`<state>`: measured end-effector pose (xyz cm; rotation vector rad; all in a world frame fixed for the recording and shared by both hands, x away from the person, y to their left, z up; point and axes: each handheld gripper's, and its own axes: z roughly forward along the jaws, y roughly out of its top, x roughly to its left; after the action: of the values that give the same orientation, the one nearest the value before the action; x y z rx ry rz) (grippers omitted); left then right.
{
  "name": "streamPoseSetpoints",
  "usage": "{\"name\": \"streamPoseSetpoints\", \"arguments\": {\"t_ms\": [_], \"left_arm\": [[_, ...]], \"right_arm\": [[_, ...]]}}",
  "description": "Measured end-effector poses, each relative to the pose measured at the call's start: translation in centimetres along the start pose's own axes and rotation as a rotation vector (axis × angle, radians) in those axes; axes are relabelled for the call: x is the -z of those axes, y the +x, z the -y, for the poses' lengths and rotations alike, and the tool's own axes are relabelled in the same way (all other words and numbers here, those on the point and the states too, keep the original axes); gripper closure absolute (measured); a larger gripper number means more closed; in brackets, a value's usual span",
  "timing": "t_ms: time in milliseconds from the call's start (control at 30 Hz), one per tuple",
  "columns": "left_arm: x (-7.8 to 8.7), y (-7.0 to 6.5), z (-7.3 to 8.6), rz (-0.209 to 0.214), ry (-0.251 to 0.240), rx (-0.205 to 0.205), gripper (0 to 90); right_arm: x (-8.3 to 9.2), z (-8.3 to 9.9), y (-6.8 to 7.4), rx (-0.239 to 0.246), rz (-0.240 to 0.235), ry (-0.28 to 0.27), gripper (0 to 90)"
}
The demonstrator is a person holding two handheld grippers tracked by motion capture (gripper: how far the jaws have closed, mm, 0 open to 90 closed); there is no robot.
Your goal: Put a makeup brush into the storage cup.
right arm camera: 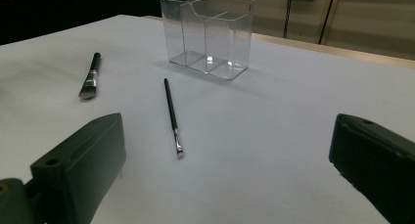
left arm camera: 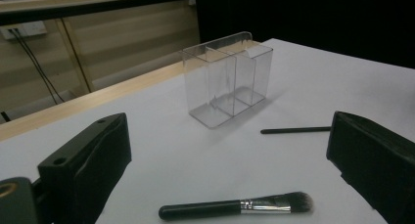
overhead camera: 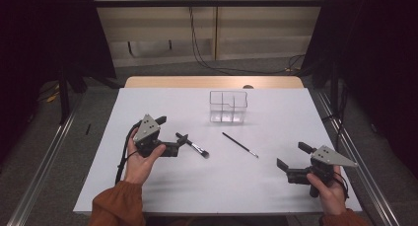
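While both our grippers hover with jaws spread and empty, we count two brushes and one clear organizer. The thick brush lies just right of our left gripper; the thin brush lies centre, left of our right gripper.

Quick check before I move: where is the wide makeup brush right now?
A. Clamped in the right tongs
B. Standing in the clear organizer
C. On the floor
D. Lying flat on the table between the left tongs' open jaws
D. The wide makeup brush lies flat on the table, loose between the open left tongs.
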<state>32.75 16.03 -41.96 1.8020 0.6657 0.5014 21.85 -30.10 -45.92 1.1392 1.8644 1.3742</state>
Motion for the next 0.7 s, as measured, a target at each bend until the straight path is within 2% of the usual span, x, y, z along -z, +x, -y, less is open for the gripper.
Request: {"name": "streamPoseSetpoints", "arguments": {"t_ms": [133, 233, 333, 533, 600, 667, 700], "left_arm": [[-0.9, 0.3, -0.4, 0.016, 0.021, -0.010, 2.9], [-1.6, 0.6, -0.6, 0.024, 0.022, -0.001, 2.9], [-2.3, 0.8, -0.7, 0.040, 0.044, -0.014, 2.8], [-3.0, 0.8, -1.2, 0.046, 0.044, -0.031, 3.8], [-3.2, 0.9, -1.5, 0.046, 0.077, -0.062, 4.0], [-3.4, 1.1, -1.8, 0.063, 0.112, -0.060, 4.6], [-3.4, 1.3, -1.9, 0.071, 0.119, -0.055, 8.1]], "right_arm": [[0.0, 0.0, 0.0, 0.001, -0.002, 0.002, 0.0], [0.0, 0.0, 0.0, 0.000, -0.002, 0.001, 0.0], [0.0, 0.0, 0.0, -0.001, -0.002, 0.002, 0.0], [0.0, 0.0, 0.0, -0.006, -0.009, 0.003, 0.0], [0.0, 0.0, 0.0, -0.007, -0.010, 0.004, 0.0], [0.0, 0.0, 0.0, -0.002, -0.010, 0.004, 0.0], [0.0, 0.0, 0.0, -0.005, -0.009, 0.002, 0.0]]}}
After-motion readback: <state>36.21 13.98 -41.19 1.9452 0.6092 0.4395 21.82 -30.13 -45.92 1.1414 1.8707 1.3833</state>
